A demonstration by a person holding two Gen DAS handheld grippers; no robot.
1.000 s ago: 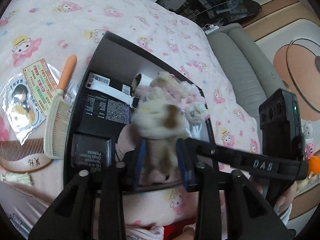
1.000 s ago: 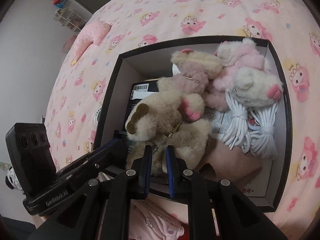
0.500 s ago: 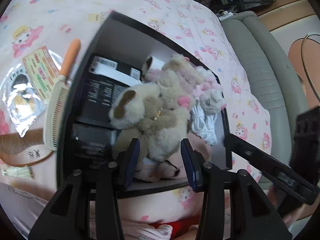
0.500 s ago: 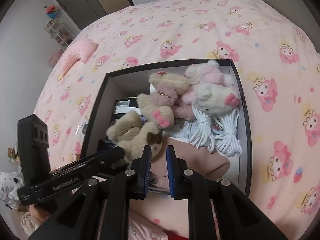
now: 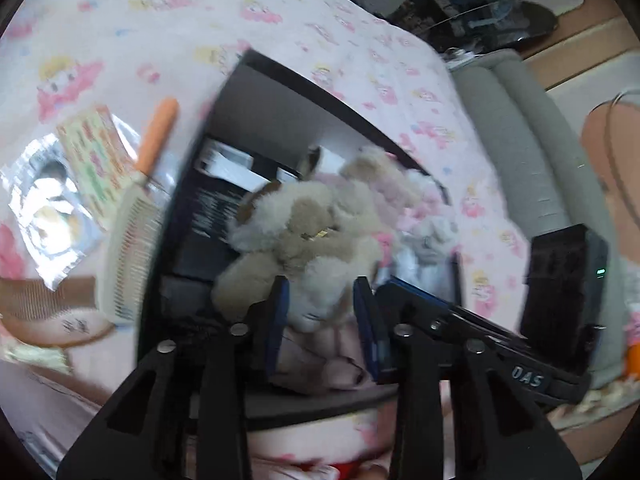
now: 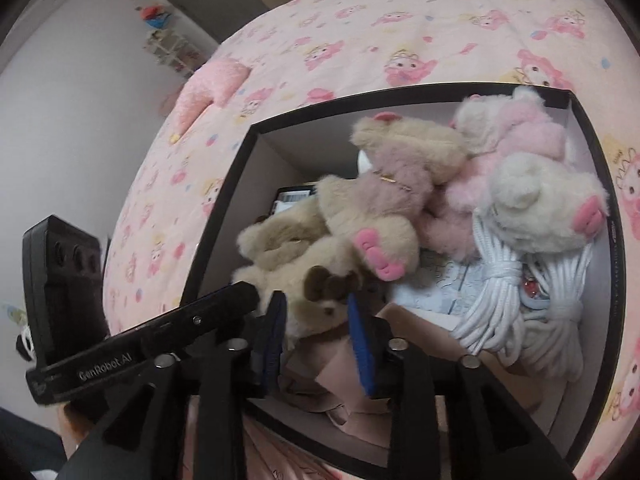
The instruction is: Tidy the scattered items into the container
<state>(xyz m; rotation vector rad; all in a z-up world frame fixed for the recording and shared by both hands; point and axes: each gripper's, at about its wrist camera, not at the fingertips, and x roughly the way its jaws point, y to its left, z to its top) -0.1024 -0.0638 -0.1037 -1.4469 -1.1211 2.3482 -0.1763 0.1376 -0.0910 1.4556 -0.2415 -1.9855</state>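
Note:
A black-rimmed box [image 5: 320, 88] [image 6: 248, 168] lies on the pink bed. A beige plush toy [image 5: 304, 236] [image 6: 288, 248] rests inside it, on other plush toys. My left gripper [image 5: 322, 308] is at the near rim, and its blue pads are closing slightly against the toy's lower end. My right gripper [image 6: 316, 316] comes in from the right side, and its jaws are opening. The toy's face with a brown bow lies loose between them. Left of the box lie an orange-handled brush [image 5: 132, 240], a wooden comb [image 5: 40, 300] and a foil packet [image 5: 52, 216].
Inside the box are a pink plush [image 6: 520, 140], a white plush [image 6: 552, 200], white rope bundles [image 6: 520, 300] and black cartons [image 5: 208, 216]. A grey padded bench [image 5: 520, 140] runs along the bed's right edge. A pink cushion [image 6: 212, 84] lies far back.
The beige plush has come down from above the box to rest inside it. Both grippers dropped with it. The right gripper's jaws, nearly shut before, now stand apart.

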